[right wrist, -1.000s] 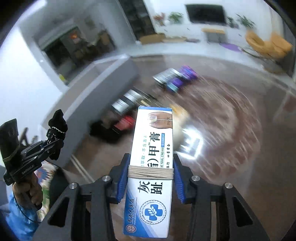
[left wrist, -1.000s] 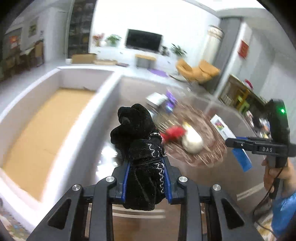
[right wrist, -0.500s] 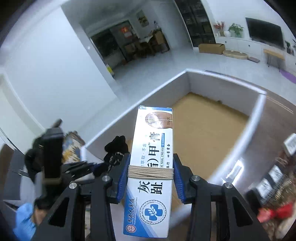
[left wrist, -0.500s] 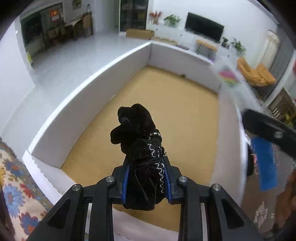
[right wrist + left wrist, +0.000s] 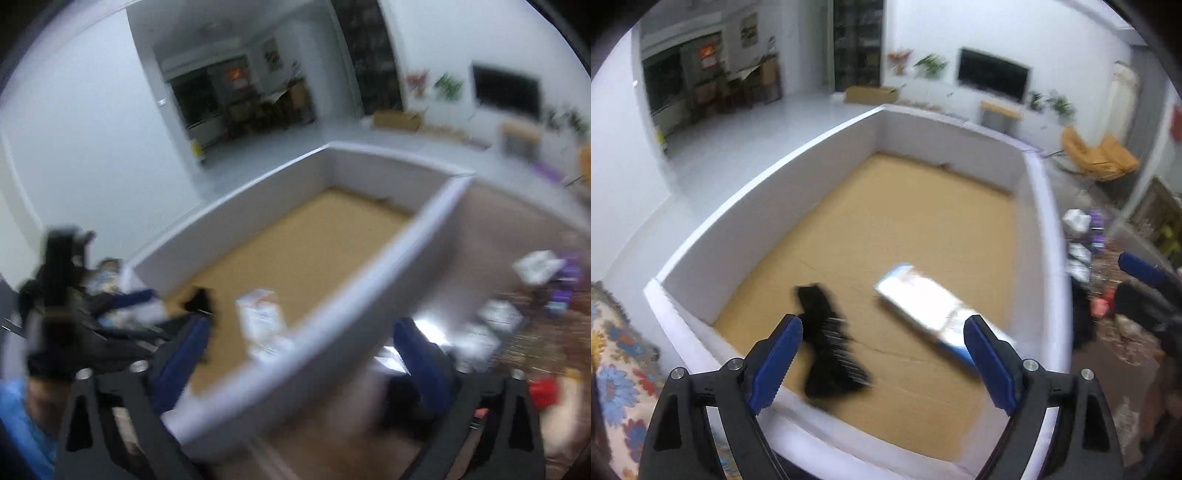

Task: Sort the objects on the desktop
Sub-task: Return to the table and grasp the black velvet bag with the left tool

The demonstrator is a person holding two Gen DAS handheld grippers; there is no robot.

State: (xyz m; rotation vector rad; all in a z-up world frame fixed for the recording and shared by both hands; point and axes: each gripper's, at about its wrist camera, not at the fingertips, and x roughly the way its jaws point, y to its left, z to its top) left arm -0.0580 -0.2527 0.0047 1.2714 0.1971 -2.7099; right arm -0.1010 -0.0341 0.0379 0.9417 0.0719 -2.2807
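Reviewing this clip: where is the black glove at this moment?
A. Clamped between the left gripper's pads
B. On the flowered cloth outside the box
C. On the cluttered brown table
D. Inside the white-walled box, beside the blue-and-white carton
D. The black glove is inside the box, over its cardboard floor, beside the carton; the left gripper has nothing between its opening jaws.

Your left hand-held gripper (image 5: 882, 360) has a matte black frame of angular arms with triangular cut-outs, silver round screw heads at the joints, and two fingers faced with ridged royal-blue pads (image 5: 775, 360). Your right hand-held gripper (image 5: 303, 354) is built the same: black arms, silver screws, blue pads, though blurred. You wear a light blue sleeve (image 5: 22, 424).
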